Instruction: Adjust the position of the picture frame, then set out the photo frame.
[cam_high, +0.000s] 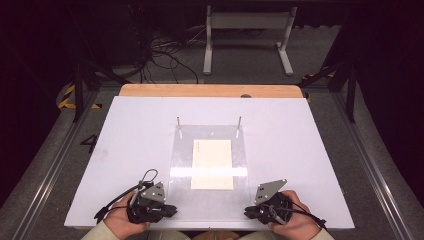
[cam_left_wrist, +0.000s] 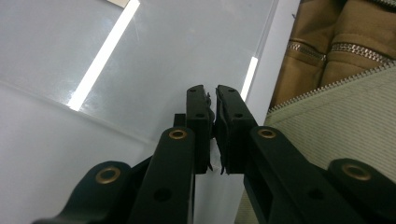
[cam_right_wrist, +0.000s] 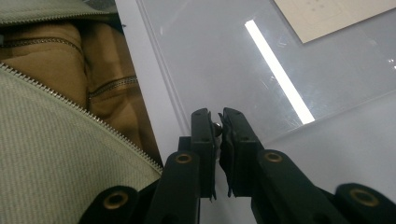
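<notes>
Both grippers, left gripper (cam_high: 169, 210) and right gripper (cam_high: 250, 212), are chunky black with brass rivets, grey triangle plates, trailing black cables; the person wears pale ribbed zip sleeves.

Not much to be read here: a dark "4" (cam_high: 90, 143) is marked on the grey floor at 9 o'clock of the surface (cam_high: 130, 150). Faint marks on the cream sheet (cam_high: 212, 164) can't be made out.
</notes>
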